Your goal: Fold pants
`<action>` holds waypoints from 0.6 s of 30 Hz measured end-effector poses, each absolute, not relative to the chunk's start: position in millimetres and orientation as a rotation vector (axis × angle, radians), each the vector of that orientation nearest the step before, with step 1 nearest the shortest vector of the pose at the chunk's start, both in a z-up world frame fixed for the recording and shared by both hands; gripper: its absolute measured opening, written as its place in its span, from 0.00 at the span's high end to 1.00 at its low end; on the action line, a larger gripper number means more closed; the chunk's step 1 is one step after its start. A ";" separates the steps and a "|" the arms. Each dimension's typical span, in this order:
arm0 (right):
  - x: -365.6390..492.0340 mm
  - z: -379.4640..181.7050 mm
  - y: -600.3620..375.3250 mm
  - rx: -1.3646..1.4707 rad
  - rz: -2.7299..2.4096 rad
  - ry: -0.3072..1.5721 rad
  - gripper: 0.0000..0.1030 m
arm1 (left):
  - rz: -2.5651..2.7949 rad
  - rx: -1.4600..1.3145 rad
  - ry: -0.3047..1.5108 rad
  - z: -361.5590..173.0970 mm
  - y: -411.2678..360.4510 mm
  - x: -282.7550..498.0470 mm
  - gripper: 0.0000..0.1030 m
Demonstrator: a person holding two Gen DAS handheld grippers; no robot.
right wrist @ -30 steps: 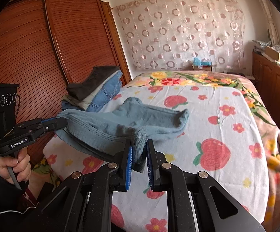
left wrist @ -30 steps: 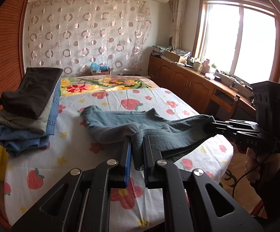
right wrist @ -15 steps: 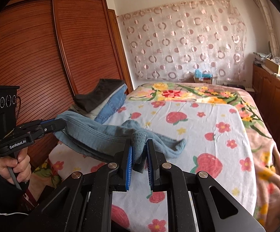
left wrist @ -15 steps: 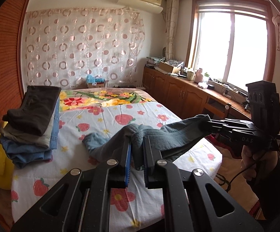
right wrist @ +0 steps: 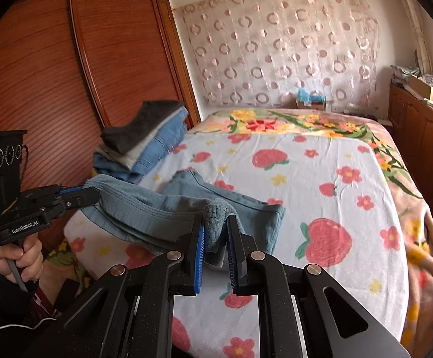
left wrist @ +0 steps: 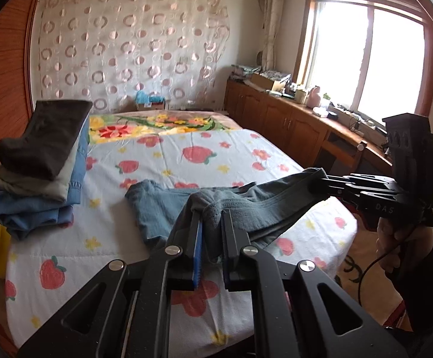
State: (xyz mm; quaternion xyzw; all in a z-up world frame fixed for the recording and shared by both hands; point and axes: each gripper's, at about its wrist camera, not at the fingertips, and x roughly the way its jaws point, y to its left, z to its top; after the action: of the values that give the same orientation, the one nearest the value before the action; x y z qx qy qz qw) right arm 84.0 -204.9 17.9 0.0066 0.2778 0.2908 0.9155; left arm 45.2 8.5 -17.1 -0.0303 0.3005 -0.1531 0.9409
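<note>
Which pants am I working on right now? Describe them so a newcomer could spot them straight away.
Start at the bed with the strawberry-print sheet. Near its front edge lie the grey-blue cotton pants, one end pinched by the left gripper and the right gripper. Unlike the stack of folded clothes by the wooden wardrobe, they are loose and partly lifted.

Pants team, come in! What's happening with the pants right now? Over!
Left gripper and right gripper both shut on blue-grey pants. Waistband lifted, legs trailing on bed. Folded stack sits aside, nothing blocking.
</note>
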 end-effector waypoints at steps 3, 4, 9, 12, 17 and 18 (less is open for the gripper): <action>98.5 16.2 -197.4 0.011 0.585 0.587 0.87 | -0.305 -0.067 0.619 -22.2 9.1 53.7 0.89; 104.8 14.8 -195.4 0.011 0.578 0.590 0.87 | -0.302 -0.070 0.622 -23.3 9.1 56.5 0.89; 118.2 14.6 -185.8 0.011 0.569 0.603 0.87 | -0.284 -0.061 0.630 -28.9 6.9 70.9 0.89; 127.5 12.2 -179.3 0.001 0.562 0.615 0.87 | -0.274 -0.064 0.638 -32.8 8.6 79.0 0.89; 140.1 1.7 -173.1 -0.005 0.552 0.649 0.87 | -0.261 -0.069 0.657 -42.7 11.7 90.6 0.89; 141.9 -1.0 -171.7 -0.006 0.551 0.657 0.87 | -0.254 -0.072 0.666 -46.7 12.3 92.6 0.86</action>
State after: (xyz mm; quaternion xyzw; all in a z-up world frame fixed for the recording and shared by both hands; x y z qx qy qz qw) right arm 141.9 -171.7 -1.0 -0.0030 0.3187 0.2672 0.9094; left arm 92.6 12.3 -46.7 -0.0355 0.3258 -0.1241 0.9366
